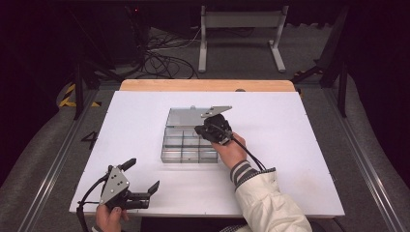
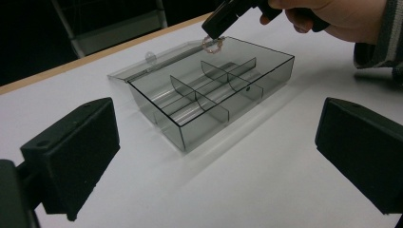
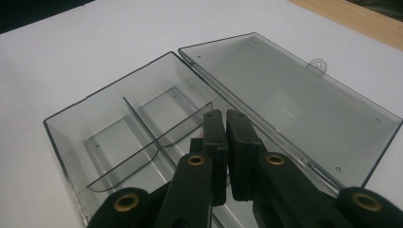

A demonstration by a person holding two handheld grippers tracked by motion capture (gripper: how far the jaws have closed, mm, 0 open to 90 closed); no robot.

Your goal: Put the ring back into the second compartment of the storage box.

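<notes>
The right gripper (image 1: 209, 126) is positioned over the far right part of the compartment box (image 1: 189, 142), near the middle of the bench (image 1: 270, 121). Its jaws are closed together on a small ring-shaped object (image 2: 212, 44), pale pinkish in colour; in the left gripper view this object hangs at the jaw tips just above the far edge of the box. In the right gripper view the two jaws stand nearly touching, with only a sliver of pink visible between them. The person's right hand (image 1: 232, 150) holds the gripper body, and a striped cuff and pale sleeve (image 1: 270, 198) run back to the near edge.

The left gripper (image 1: 142, 178) rests low at the near left corner of the bench, held by the left hand (image 1: 110, 217). Its jaws are spread wide apart with nothing between them, and it is well apart from the box.

The compartment box is of smoky transparent plastic. Its hinged lid (image 3: 294, 102) lies fully open and flat on the bench on the far side of the tray, with a small clasp tab (image 3: 317, 64) on its far edge. Curved and straight dividers (image 3: 157, 137) split the tray into several cells. The visible cells appear empty.

The bench surface is white, with a wooden strip (image 1: 208, 85) along its far edge. Beyond it, cables (image 1: 164, 60) lie on the floor beside a grey metal stand (image 1: 241, 34).
</notes>
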